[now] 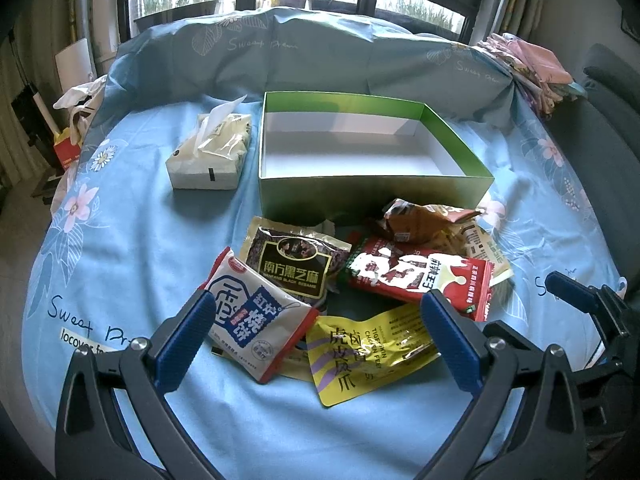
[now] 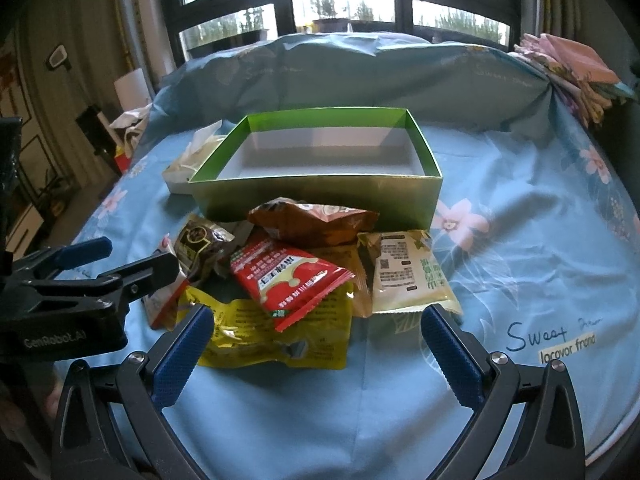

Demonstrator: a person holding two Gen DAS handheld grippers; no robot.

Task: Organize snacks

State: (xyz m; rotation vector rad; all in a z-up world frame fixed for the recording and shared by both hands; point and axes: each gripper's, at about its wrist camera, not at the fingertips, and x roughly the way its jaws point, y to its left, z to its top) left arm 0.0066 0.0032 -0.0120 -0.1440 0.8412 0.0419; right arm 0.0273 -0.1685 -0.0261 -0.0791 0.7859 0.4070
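An empty green box (image 1: 372,190) (image 2: 320,196) with a white inside stands on the blue bedsheet. A heap of snack packets lies in front of it: a white-blue packet (image 1: 256,320), a dark sesame packet (image 1: 296,260) (image 2: 200,244), a red packet (image 1: 420,276) (image 2: 288,280), a yellow packet (image 1: 368,348) (image 2: 272,336), a brown packet (image 1: 424,220) (image 2: 316,220) and a pale green packet (image 2: 408,276). My left gripper (image 1: 316,312) is open and empty, just short of the heap. My right gripper (image 2: 318,328) is open and empty, also just short of the heap.
A tissue pack (image 1: 212,152) (image 2: 188,160) lies left of the box. A blue pillow (image 1: 320,56) runs along the back. Folded cloths (image 1: 536,68) (image 2: 580,68) sit at the back right. The left gripper's fingers (image 2: 96,264) show at the left of the right wrist view.
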